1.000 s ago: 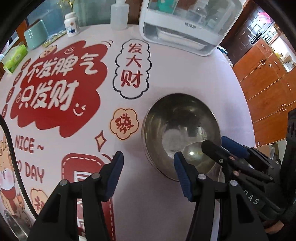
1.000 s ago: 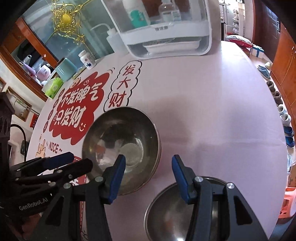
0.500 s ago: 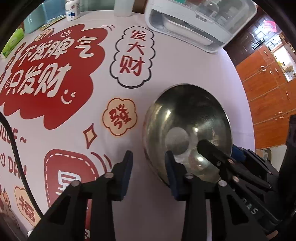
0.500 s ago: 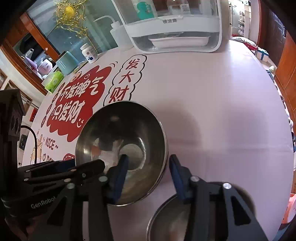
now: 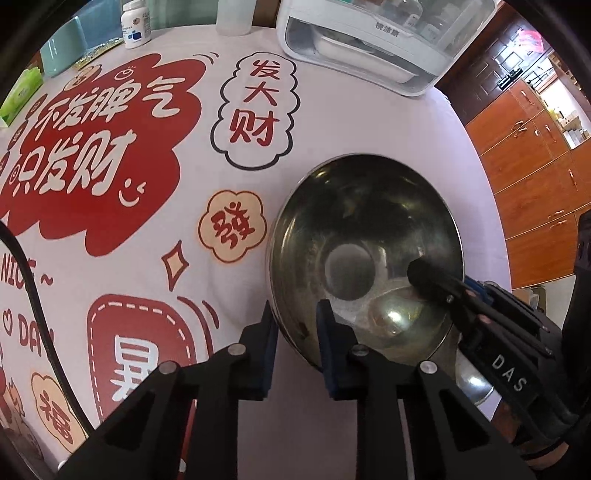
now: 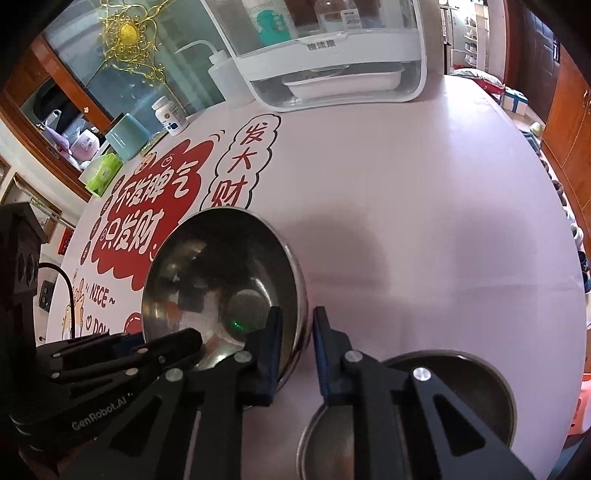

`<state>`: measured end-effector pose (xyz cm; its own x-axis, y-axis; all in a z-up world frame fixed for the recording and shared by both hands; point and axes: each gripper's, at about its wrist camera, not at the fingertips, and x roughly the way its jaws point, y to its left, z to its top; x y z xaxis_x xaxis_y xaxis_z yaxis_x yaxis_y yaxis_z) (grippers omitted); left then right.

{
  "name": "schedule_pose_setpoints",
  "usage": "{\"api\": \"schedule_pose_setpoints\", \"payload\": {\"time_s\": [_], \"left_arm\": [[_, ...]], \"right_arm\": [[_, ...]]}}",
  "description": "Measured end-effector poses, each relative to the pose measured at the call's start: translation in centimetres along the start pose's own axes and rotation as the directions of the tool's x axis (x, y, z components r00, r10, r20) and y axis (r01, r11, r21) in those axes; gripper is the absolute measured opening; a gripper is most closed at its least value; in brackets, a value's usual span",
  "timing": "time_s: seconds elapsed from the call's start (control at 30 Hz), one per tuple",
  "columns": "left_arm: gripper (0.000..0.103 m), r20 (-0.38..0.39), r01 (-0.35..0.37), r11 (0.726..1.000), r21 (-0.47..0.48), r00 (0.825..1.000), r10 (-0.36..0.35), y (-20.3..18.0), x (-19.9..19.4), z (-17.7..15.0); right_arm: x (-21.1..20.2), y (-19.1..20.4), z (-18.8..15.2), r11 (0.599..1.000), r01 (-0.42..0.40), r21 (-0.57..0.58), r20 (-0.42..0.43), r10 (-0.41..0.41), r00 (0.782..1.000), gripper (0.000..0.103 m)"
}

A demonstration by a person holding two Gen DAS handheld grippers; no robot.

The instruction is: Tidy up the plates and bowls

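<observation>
A steel bowl (image 5: 369,236) (image 6: 221,280) stands on the pink printed tablecloth (image 5: 147,258). My left gripper (image 5: 295,332) straddles its near rim, one pad outside and one inside, and its jaws are closing onto the wall. My right gripper (image 6: 297,339) straddles the opposite rim the same way, jaws closing, with the rim between its pads. Each gripper shows in the other's view: the right gripper (image 5: 436,280) and the left gripper (image 6: 177,343). A second steel bowl (image 6: 461,387) (image 5: 474,386) sits close by, partly hidden under the right gripper.
A white dish cabinet (image 5: 369,40) (image 6: 332,66) stands at the table's far edge. Along the back left are a squeeze bottle (image 6: 225,81), a pill bottle (image 5: 136,24), a teal cup (image 6: 127,136) and a green tissue pack (image 6: 103,171). A black cable (image 5: 33,280) runs at the left.
Both grippers' jaws have narrowed from wide apart to a small gap around the bowl's rim. The left gripper has shifted right so that the rim sits between its pads.
</observation>
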<state>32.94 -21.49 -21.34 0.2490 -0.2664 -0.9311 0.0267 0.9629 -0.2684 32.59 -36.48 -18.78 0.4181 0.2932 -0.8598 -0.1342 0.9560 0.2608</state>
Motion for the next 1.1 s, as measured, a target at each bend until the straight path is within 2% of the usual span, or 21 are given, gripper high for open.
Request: {"api": "schedule_pose_setpoints", "payload": {"time_s": [0.17, 0.53, 0.8, 1.1], "left_arm": [[0.019, 0.015, -0.004, 1.000, -0.002, 1.000, 0.004, -0.1, -1.1, -0.8], [0.019, 0.082, 0.012, 1.000, 0.017, 0.997, -0.013, -0.6, -6.0, -2.7], [0.019, 0.139, 0.008, 1.000, 0.020, 0.990, -0.010, 0.9, -10.1, -4.9], [0.019, 0.213, -0.020, 1.000, 0.006, 0.977, 0.018, 4.9, -15.4, -8.3]], "right_arm": [[-0.7, 0.6, -0.2, 1.000, 0.004, -0.018, 0.007, -0.004, 1.000, 0.015], [-5.0, 2.5, -0.9, 0.999, -0.004, -0.049, 0.065, 0.007, 0.998, 0.013], [-8.0, 6.0, -2.0, 0.996, -0.016, -0.092, 0.110, 0.027, 0.994, 0.013], [-10.4, 11.8, -3.9, 0.989, -0.031, -0.142, 0.151, 0.053, 0.987, 0.013]]}}
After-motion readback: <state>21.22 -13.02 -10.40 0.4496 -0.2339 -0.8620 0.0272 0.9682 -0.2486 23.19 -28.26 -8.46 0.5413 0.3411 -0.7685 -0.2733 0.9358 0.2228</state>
